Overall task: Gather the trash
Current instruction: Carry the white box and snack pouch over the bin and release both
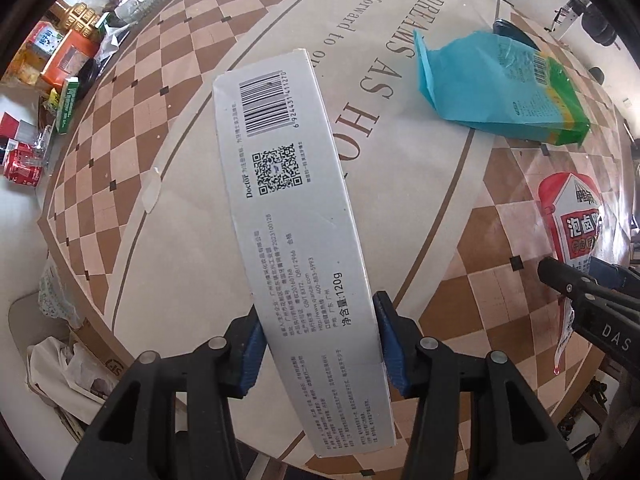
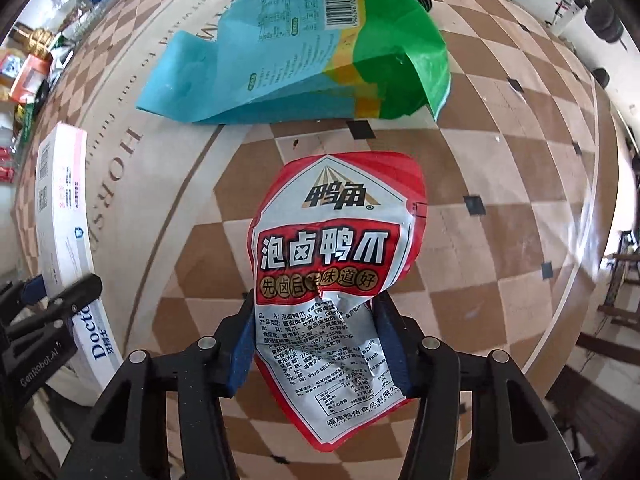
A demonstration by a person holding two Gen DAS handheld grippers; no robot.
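White toothpaste box [image 1: 296,216] is clamped in the left gripper [image 1: 320,344]; the red snack pouch [image 2: 332,280] is pinched in the right gripper [image 2: 316,344], both above the checkered table [image 2: 500,184]. Pickup looks done; next, carry both to a bin, leaving the blue-green bag [image 2: 304,52]

Matt card and glossy film over a smooth checked table

The long white matt cardboard toothpaste box [image 1: 296,216] looks smooth and dull; right of it the crinkled red-and-white glossy plastic snack pouch [image 2: 332,264] shines. Beyond the pouch the blue-and-green creased plastic bag [image 2: 304,56] gleams softly. The brown-and-cream checked tabletop [image 2: 500,168] is smooth with a sheen. The black matt plastic gripper fingers [image 1: 248,352] carry blue rubbery pads [image 1: 390,344].
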